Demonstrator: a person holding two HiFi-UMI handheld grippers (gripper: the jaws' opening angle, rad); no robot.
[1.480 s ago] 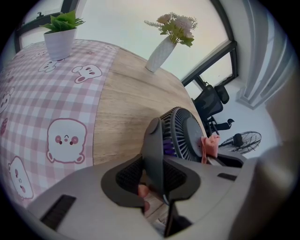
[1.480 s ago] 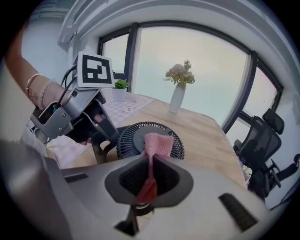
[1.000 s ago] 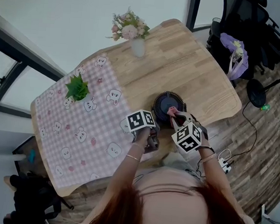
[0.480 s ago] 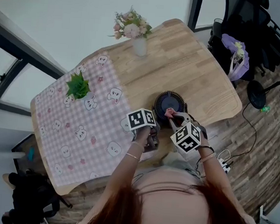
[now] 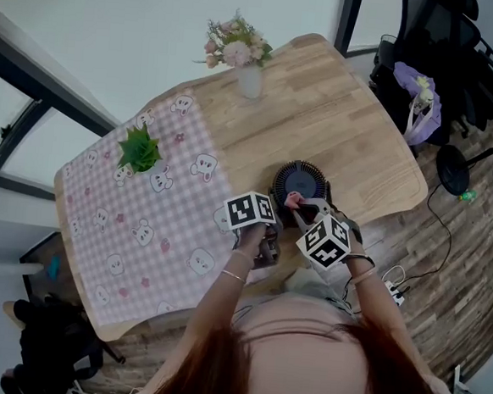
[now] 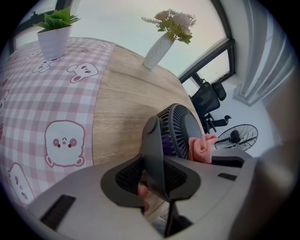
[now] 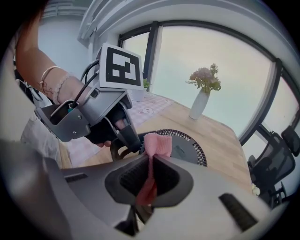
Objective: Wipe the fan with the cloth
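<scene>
Right gripper view: your right gripper is clamped on the cloth, which is soft and limp, so rub with the bunched tip. Just beyond, that tip touches the fan grille: light, stiff plastic, likely to skid. Your left gripper pinches its stand, near the table's near right edge.

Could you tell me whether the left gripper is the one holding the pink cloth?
No, the pink cloth is pinched in the right gripper, while the left gripper clamps the fan.
</scene>
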